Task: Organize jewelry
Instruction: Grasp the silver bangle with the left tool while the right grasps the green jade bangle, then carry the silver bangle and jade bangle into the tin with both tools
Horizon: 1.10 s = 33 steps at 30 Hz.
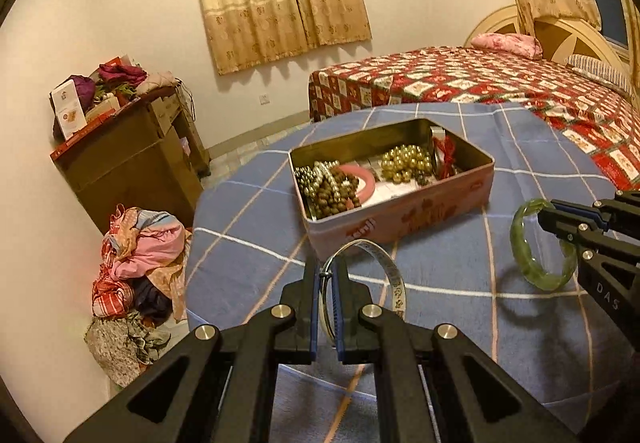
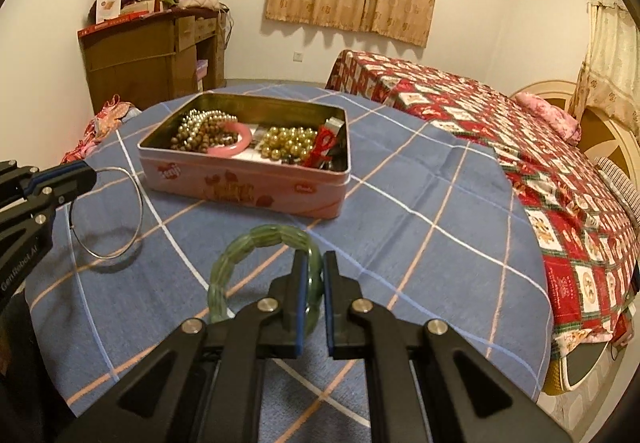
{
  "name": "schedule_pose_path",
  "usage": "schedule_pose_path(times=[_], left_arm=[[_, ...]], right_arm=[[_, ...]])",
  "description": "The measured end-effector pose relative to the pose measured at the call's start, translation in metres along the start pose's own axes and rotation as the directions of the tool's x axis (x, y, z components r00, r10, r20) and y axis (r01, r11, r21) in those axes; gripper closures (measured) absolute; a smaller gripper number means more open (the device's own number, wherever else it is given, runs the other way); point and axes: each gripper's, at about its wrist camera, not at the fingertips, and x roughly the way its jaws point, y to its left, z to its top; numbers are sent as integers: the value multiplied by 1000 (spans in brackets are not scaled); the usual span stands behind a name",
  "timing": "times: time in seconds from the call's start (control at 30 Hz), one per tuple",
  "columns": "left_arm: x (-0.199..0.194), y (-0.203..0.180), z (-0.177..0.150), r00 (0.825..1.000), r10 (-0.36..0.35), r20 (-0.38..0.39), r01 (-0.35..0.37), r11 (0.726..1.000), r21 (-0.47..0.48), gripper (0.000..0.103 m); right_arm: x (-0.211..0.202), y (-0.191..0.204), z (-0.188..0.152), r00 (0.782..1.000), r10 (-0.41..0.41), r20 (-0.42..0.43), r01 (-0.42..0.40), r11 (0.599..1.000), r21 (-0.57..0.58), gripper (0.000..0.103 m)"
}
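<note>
Left gripper (image 1: 328, 275) has its jaws nearly closed on the rim of a thin silver bangle (image 1: 394, 283), which hangs lower centre of the left wrist view; the right wrist view shows the same hoop at left edge, raised off the cloth with its shadow below. Right gripper (image 2: 312, 271) is pinched on a green jade-look bracelet (image 2: 256, 239), lower centre of its own view, right edge of the other; jaws narrow, blue pads pressing the band, also lifted judging by the shadow

Pink tin box (image 1: 400, 219) sits mid-frame in both views, open, no lid seen, already holding gold beads (image 1: 404, 161), brownish bead strands (image 1: 332, 191), a pink ring-shaped bangle (image 1: 366, 183) and something red (image 1: 448, 151) at its right end

Risks, judged: silver bangle is a thin hard metal hoop held at one point only, likely to swivel or slip out of the pads if swung fast. Green bracelet looks like segmented smooth stone or glass, glossy and slick, heavier; a drop onto the tin rim could chip it. Both grippers heading for one small box could collide, and the hoops may snag on the tin's thin sheet-metal edge or tangle in the beads

Table (image 1: 520, 147) is covered by soft blue checked cloth with white and peach lines, slightly creased, so a fall there is gentle. Tin walls shiny gold inside, printed pink outside, rounded corners
</note>
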Motion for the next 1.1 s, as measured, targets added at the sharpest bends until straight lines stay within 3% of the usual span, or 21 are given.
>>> schedule_pose_path(times=[1.1], left_arm=[[-35, 14, 48, 990, 41, 134, -36, 999, -40, 98]], right_arm=[[-29, -13, 34, 991, -41, 126, 38, 999, 27, 95]])
